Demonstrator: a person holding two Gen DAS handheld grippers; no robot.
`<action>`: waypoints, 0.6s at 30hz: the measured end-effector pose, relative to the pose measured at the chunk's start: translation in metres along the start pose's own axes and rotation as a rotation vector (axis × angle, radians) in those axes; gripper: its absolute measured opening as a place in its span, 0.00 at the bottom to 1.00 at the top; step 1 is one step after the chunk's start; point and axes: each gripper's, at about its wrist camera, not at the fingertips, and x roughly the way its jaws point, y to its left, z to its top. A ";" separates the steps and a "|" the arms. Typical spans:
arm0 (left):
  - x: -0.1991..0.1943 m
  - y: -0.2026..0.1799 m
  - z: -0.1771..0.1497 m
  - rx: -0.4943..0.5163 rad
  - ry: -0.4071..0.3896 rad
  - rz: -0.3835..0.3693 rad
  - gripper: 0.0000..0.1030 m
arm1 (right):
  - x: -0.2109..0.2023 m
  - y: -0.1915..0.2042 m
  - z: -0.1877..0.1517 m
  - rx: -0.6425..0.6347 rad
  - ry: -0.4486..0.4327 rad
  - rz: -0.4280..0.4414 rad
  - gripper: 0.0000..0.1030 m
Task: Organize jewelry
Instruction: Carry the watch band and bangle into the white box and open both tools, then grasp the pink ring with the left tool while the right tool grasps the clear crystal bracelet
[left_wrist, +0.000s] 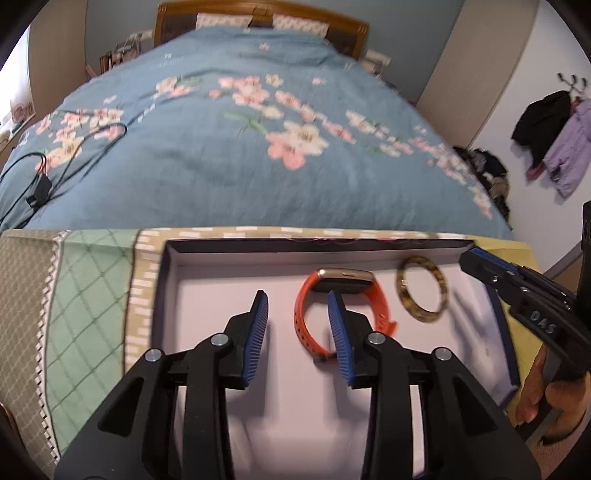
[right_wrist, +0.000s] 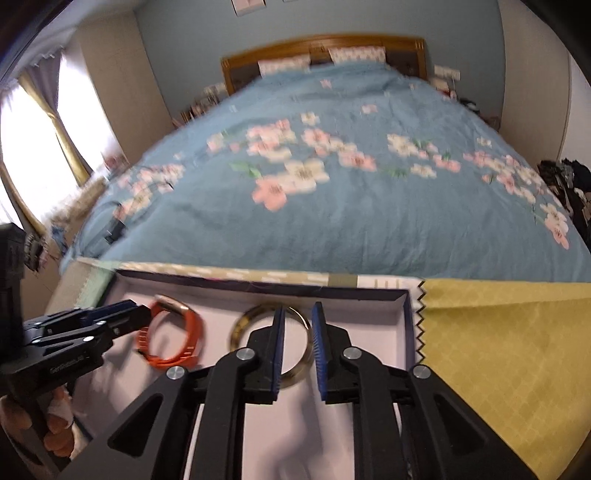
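Blue floral bedspread (left_wrist: 240, 166), wooden headboard (right_wrist: 321, 46); bright curtained window (right_wrist: 33, 155), pale-blue wall (right_wrist: 184, 44)

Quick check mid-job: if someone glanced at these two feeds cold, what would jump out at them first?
Probably the orange watch lying in the shallow white-lined box, with the tortoiseshell bangle to its right. Next, the two black claws with blue pads over the box: the left claw open beside the watch strap, the right claw open above the bangle. Behind the box spreads the blue floral bedspread.
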 end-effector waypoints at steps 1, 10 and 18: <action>-0.009 0.000 -0.003 0.008 -0.024 -0.001 0.38 | -0.012 0.000 -0.003 -0.011 -0.028 0.008 0.27; -0.107 0.008 -0.064 0.108 -0.222 -0.050 0.46 | -0.104 -0.019 -0.062 -0.102 -0.114 0.030 0.41; -0.146 0.025 -0.127 0.109 -0.240 -0.059 0.48 | -0.108 -0.035 -0.126 -0.066 0.005 -0.004 0.41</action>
